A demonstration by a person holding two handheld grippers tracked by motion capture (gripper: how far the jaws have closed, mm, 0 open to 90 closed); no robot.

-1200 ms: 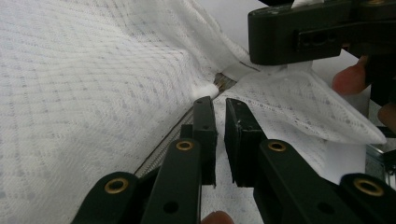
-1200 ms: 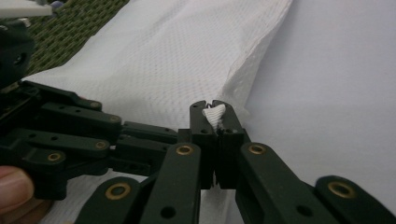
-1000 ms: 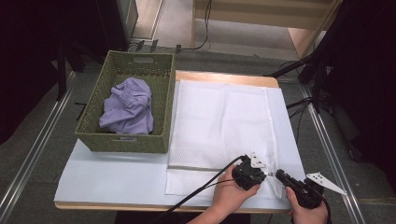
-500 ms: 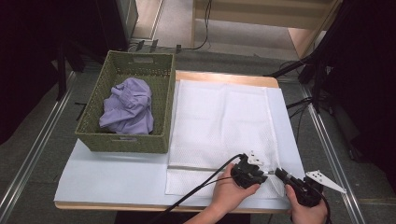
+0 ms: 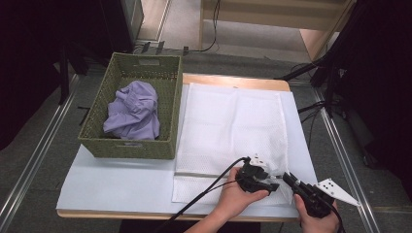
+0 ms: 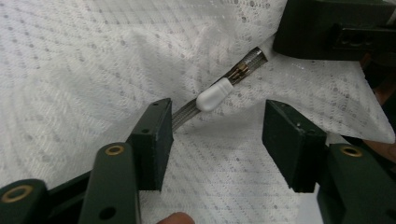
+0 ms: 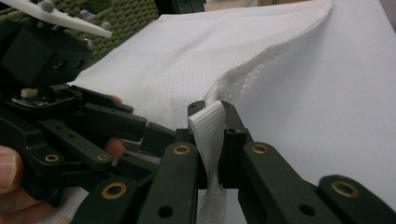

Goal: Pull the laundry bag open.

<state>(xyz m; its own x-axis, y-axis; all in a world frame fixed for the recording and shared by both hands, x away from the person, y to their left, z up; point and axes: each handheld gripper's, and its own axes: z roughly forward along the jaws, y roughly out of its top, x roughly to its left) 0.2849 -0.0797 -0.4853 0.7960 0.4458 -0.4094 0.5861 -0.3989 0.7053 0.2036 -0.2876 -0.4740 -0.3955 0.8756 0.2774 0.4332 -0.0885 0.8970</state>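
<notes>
The white mesh laundry bag (image 5: pixel 228 126) lies flat on the table (image 5: pixel 121 179), its zipper pull (image 6: pixel 214 94) at the near right corner. My right gripper (image 7: pixel 212 122) pinches the bag's corner tape tight; my left gripper (image 6: pixel 215 135) has just been opening, jaws apart around the pull, not pressing it. I judge the zipper barely begun, and the purple garment (image 5: pixel 132 110) waits in the basket (image 5: pixel 126 145).

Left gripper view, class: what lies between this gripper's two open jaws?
The white zipper pull on the zipper of the mesh laundry bag, untouched by either jaw.
</notes>
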